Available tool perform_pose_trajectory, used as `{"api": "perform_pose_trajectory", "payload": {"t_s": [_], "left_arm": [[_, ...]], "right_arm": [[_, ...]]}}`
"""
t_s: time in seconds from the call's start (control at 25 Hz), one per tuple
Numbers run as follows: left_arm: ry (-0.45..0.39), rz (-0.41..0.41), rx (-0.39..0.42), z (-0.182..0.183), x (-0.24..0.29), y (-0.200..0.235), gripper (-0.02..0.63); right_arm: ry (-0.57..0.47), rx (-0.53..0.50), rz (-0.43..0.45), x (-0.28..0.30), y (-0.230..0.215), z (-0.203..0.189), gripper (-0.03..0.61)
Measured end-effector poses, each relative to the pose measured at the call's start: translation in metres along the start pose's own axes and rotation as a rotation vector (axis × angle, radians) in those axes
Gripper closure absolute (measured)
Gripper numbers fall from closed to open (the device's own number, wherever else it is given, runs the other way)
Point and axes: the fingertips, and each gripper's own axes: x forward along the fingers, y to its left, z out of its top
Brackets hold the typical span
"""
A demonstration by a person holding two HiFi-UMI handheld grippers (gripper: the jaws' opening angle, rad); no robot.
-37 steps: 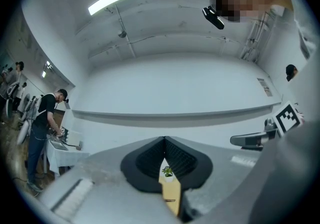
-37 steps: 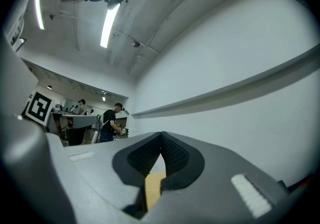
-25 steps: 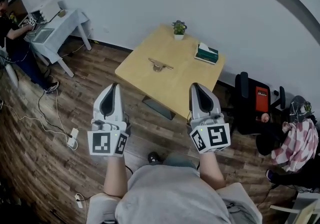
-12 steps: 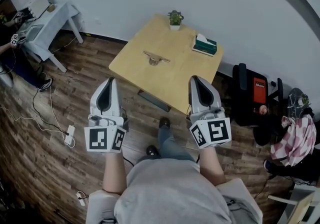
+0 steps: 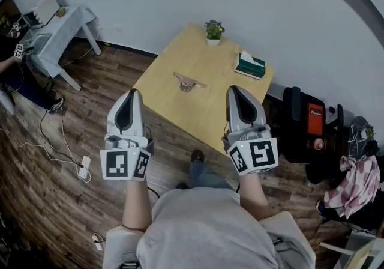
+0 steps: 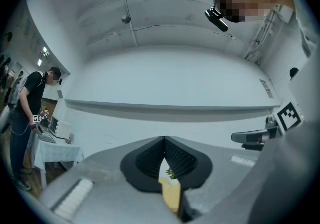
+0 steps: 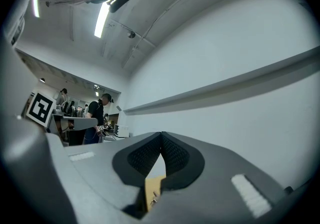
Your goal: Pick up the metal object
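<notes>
Both are kept clenched shut with nothing in them: left gripper [image 5: 135, 92], right gripper [image 5: 233, 89]. Compared with a second ago, they're carried closer to the desk [image 5: 223, 101] edge. The metal object [image 5: 189, 81] is left lying mid-desk, untouched.

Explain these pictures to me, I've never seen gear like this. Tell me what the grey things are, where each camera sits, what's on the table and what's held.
No robot here: a person holds a two-jaw tool in each hand, the left gripper and the right gripper. The head view comes from a camera on the person's head, looking down. The two gripper views come from cameras riding on each gripper, looking along its jaws. Both pairs of jaws are closed and hold nothing. Ahead stands a wooden table. On it lie the metal object, a small potted plant and a green tissue box. Neither gripper touches them.
</notes>
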Motion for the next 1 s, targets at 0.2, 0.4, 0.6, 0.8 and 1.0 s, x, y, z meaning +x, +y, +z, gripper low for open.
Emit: {"api": "perform_pose_trajectory", "payload": {"t_s": [0.2,0.4,0.6,0.8,1.0], "left_arm": [[-0.01,0.015,0.005,-0.004,0.037,0.008,0.614],[0.004,0.021,0.019,-0.011,0.067,0.014,0.614],[0.039,0.02,0.023,-0.024,0.093,0.015,0.614],[0.097,0.015,0.011,-0.048,0.115,0.013,0.614],[0.202,-0.002,0.019,-0.089,0.127,0.005,0.614]], "right_arm": [[-0.01,-0.005,0.024,0.038,-0.02,0.0,0.581],[-0.009,-0.009,0.047,0.071,-0.035,-0.002,0.581],[0.011,0.002,0.071,0.097,-0.05,-0.01,0.581],[0.063,0.015,0.093,0.12,-0.06,-0.029,0.58],[0.13,0.037,0.124,0.129,-0.068,-0.059,0.58]]}}
